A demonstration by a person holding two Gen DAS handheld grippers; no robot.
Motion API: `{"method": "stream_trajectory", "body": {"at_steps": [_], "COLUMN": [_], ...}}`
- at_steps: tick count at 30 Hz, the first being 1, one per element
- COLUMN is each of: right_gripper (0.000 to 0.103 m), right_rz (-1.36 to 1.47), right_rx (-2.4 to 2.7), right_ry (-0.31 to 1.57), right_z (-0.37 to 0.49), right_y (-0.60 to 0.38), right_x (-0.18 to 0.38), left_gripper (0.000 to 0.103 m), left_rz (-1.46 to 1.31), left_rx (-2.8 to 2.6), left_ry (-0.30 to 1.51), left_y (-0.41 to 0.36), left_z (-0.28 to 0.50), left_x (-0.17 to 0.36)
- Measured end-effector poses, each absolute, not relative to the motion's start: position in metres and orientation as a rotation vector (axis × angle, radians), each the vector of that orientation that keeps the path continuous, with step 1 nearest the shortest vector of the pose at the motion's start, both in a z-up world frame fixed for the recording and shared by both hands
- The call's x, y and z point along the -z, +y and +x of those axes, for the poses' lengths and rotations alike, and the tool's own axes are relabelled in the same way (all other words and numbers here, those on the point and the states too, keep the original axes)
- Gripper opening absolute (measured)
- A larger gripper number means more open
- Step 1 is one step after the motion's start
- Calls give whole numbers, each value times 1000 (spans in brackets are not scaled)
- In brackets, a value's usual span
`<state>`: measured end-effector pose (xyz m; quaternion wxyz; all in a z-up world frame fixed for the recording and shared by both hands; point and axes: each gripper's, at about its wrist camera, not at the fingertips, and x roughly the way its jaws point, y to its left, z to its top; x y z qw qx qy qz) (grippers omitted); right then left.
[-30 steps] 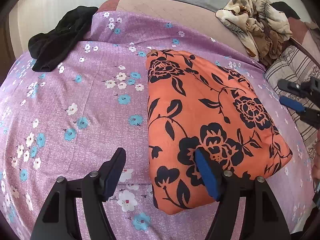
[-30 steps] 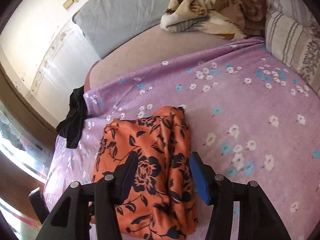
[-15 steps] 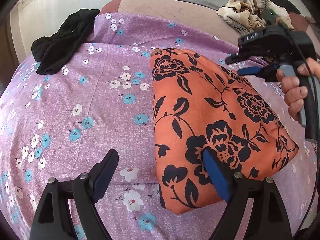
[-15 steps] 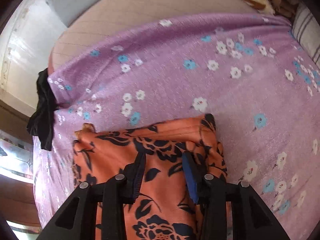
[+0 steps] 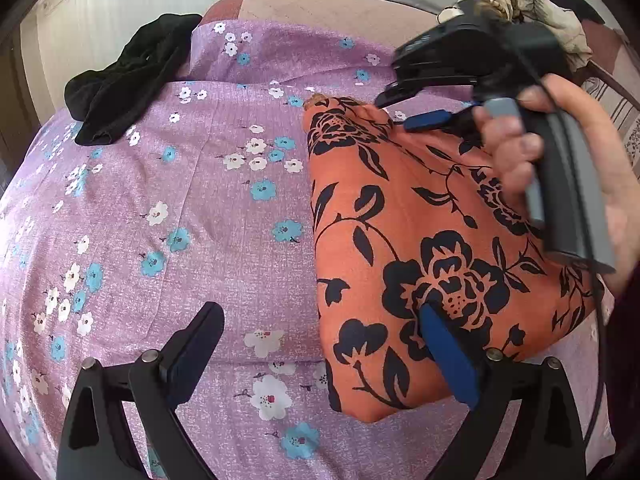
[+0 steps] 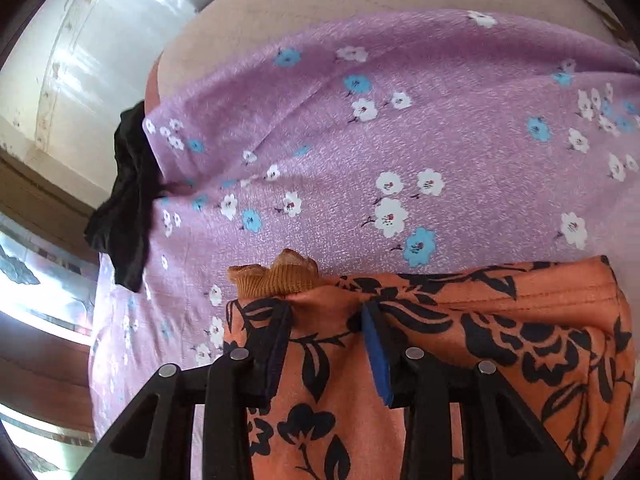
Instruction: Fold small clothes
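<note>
The left gripper, fingers spread wide and just opened further, straddles the near edge of the folded orange floral garment without pressing it. The right gripper, narrowed, sets its fingers on the garment's far hem; whether they pinch it I cannot tell. Open purple floral bedsheet lies toward nine o'clock, a black garment at eleven.

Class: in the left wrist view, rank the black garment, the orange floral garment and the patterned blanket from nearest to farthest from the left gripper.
From the left gripper:
1. Orange floral garment, under its right finger.
2. Black garment, far left.
3. Patterned blanket, far right corner.
</note>
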<state>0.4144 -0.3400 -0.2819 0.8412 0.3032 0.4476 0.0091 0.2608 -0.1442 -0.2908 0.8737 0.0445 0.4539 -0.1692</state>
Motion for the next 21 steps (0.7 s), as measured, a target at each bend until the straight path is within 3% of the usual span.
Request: {"method": "stream_trajectory", "body": {"at_steps": [6,10,13,14,21], "right_gripper": [40,41,42,41,40], "right_rz": [649,715,749,778,699], "right_rx": [-18,-45,40,39,57], "right_ry": [842,852,970,932,909], "right_z": [291,214,196,190,175], "right_y": [-383,-389,-386,-387,-380], "right_x": [246,264,317,320,289], "left_gripper": [98,98,99,100,102], "left_rz": [90,130,184,185,197], "left_rx": [332,315,313,319,322], "left_ry": [930,856,888,899,888], "left_y": [-142,-147,-155,-156,-152], "left_z": [257,247,248,247,244], "left_x": [282,273,288,295,294]}}
